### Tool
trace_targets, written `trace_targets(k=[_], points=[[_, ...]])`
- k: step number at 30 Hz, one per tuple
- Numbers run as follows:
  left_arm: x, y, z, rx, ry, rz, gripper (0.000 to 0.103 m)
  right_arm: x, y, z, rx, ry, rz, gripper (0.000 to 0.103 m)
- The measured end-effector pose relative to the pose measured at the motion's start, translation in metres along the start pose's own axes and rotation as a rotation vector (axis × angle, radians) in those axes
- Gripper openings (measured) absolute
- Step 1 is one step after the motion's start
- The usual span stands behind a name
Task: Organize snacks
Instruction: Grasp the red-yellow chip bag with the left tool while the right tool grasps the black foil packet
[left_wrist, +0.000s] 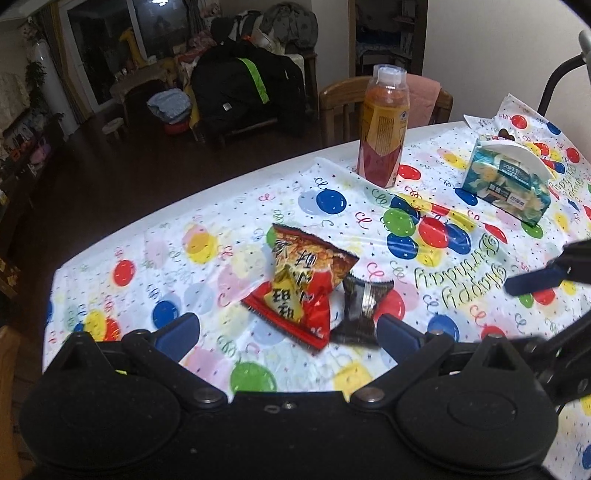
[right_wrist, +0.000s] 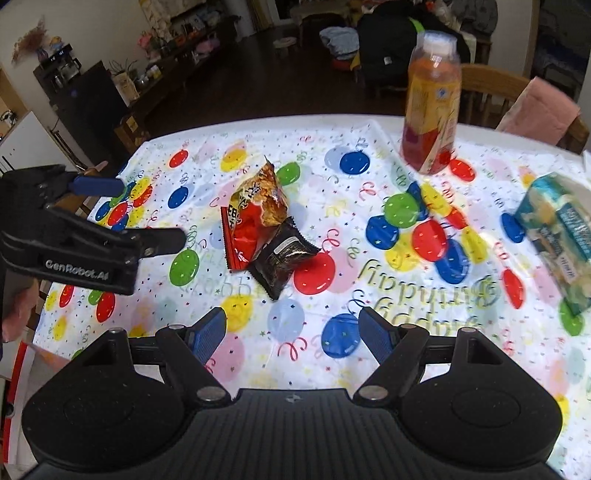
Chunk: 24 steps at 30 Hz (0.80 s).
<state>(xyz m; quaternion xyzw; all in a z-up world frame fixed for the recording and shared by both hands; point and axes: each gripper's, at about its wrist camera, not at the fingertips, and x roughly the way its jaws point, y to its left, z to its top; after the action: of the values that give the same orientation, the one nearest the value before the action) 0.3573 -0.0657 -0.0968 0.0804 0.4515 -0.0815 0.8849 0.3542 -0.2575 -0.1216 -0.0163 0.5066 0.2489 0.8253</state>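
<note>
Nothing is looking sorted yet, so the task is judged to be sitting at its very start. Farthest left, the left tool (left_wrist: 284, 334) is hovering low over the near edge of the worktop (left_wrist: 110, 295), its two blue-padded fingers spread wide and gripping nothing; its right finger is sitting just beside the dark packet, though whether it is touching cannot be told. Moving rightward, the red snack bag (left_wrist: 301, 286) is lying flat on the balloon-print cloth near the middle of the worktop, and the dark packet (left_wrist: 360, 310) is resting against its right side, the two touching and partly overlapping. Both are lying loose in a small heap, and no box, tray or basket for them is showing in either view, so where they are meant to go cannot be told. Behind them and further right, an orange drink bottle (left_wrist: 382, 125) is standing upright near the far edge, well apart from the snacks. Further right again, a tissue pack (left_wrist: 506, 181) is sitting on the cloth. Last, the right tool (right_wrist: 293, 332) is hanging over the near side of the worktop, its fingers likewise spread and carrying nothing, with the snack heap ahead of it. Both snacks are still waiting to be picked up and placed.
</note>
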Motion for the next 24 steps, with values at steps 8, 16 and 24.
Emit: trace_targets(k=[8,16,24], points=[[0.051,0.001,0.024,-0.016,0.048,-0.057,0.101,0.050,-0.008,0.014,0.019,0.028,0.017,0.079],[0.091,0.005,0.036,-0.041,0.096,-0.096,0.100,0.093,-0.011,0.028,0.046,0.034,0.030,0.079],[0.120,0.012,0.036,-0.057,0.141,-0.138,0.099,0.123,-0.015,0.034,0.072,0.023,0.037,0.079]])
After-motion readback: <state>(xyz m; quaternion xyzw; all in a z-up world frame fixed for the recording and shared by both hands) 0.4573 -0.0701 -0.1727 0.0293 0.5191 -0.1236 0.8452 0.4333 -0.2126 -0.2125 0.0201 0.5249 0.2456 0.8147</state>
